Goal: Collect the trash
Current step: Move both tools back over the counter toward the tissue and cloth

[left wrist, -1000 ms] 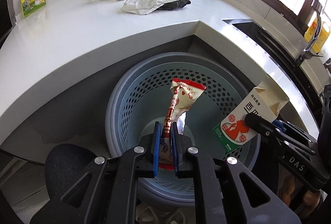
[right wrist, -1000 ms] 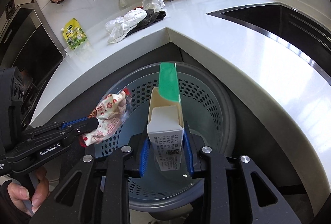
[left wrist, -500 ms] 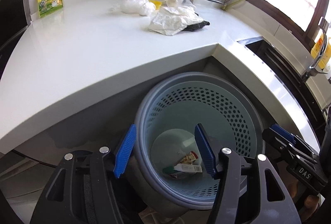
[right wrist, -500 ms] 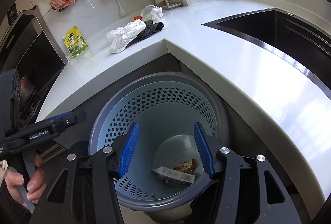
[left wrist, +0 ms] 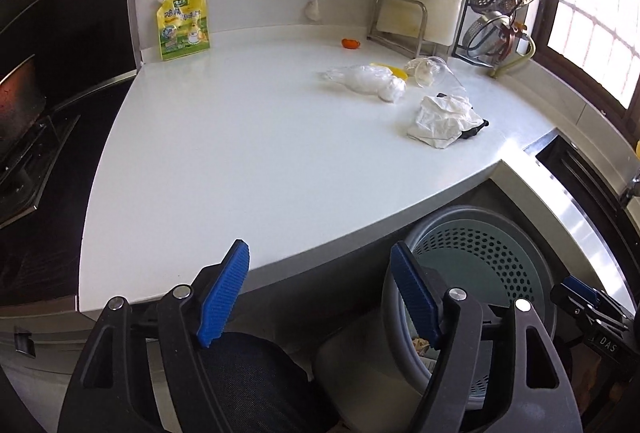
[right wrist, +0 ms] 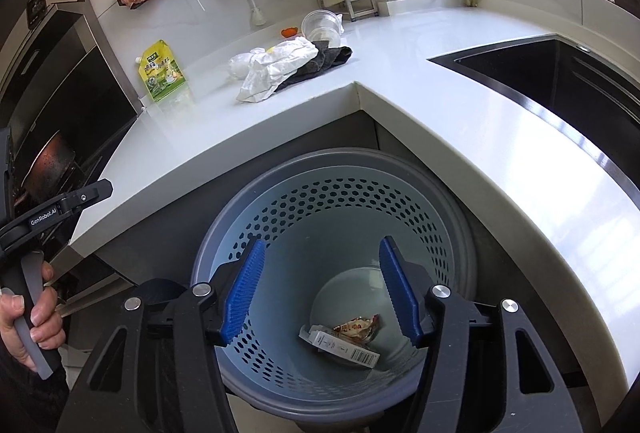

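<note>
1. The dropping step looks done, and the person is getting ready to go for more trash.
2. The left gripper (left wrist: 320,293) is sitting at the bottom of the left view with its jaws spread wide. They have just been opening, and nothing is between them.
3. The right gripper (right wrist: 320,293) is hanging over the trash bin (right wrist: 456,217) in the lower middle of the right view. Its jaws have just been opening too, and nothing is being pinched.
4. The bin is a round one with holes in its inner wall. Inside, at the bottom, a small milk carton (right wrist: 340,347) and a red snack wrapper (right wrist: 356,325) are lying, touching each other.
5. More trash is waiting on the white counter (left wrist: 240,153), in the upper right of the left view: a crumpled white paper (left wrist: 442,119) lying on a dark cloth (left wrist: 476,129), a clear plastic bag (left wrist: 366,81), and a tipped clear plastic cup (left wrist: 430,71).
6. A yellow pouch (left wrist: 184,23) is standing by the wall in the upper left.
7. Next, I think a gripper needs to reach up over the counter and close on the paper or the bag.
</note>
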Motion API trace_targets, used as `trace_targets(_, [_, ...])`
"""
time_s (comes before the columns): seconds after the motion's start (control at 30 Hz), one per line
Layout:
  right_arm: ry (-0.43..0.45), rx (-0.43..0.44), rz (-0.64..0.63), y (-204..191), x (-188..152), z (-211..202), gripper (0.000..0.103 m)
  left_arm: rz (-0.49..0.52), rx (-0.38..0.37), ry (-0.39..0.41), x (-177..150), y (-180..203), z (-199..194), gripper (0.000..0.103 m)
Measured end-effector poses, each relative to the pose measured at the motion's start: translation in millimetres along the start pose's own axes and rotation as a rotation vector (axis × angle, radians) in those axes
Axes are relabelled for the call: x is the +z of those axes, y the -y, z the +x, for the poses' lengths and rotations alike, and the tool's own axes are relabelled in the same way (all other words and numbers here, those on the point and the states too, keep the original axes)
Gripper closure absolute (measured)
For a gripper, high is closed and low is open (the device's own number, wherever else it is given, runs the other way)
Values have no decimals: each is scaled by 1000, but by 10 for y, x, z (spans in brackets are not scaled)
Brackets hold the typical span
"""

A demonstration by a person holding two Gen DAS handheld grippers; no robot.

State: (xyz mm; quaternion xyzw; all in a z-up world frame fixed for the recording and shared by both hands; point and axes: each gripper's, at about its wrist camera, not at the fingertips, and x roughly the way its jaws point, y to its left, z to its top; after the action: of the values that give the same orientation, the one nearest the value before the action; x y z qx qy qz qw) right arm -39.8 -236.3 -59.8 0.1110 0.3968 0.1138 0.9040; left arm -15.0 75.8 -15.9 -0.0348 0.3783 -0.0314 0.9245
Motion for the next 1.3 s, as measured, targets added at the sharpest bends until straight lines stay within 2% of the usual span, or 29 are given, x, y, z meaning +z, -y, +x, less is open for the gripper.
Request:
trace_targets(0.1, [4, 7, -22, -116, 61, 25, 42, -4, 8, 8, -26, -78, -21, 29])
trace_targets(0.3, [7, 15, -62, -339, 167, 51, 41, -24, 26, 28, -13, -290, -97, 29])
trace_targets(0.57, [-16, 8, -104, -558, 269, 119, 39, 17, 79, 105, 200, -659, -192, 24])
trace_targets(0.67, [-35, -9, -124, -625, 311, 180, 39, -3, 87, 132, 292, -879, -175, 20])
trace_targets(1.03, [-44, -42, -157, -837, 477, 354, 39, -58, 85, 164, 493, -1408, -129, 20])
trace_targets(1.3, [-55, -50, -175, -922, 640, 515, 38, -50, 89, 159, 655, -1559, -16, 20])
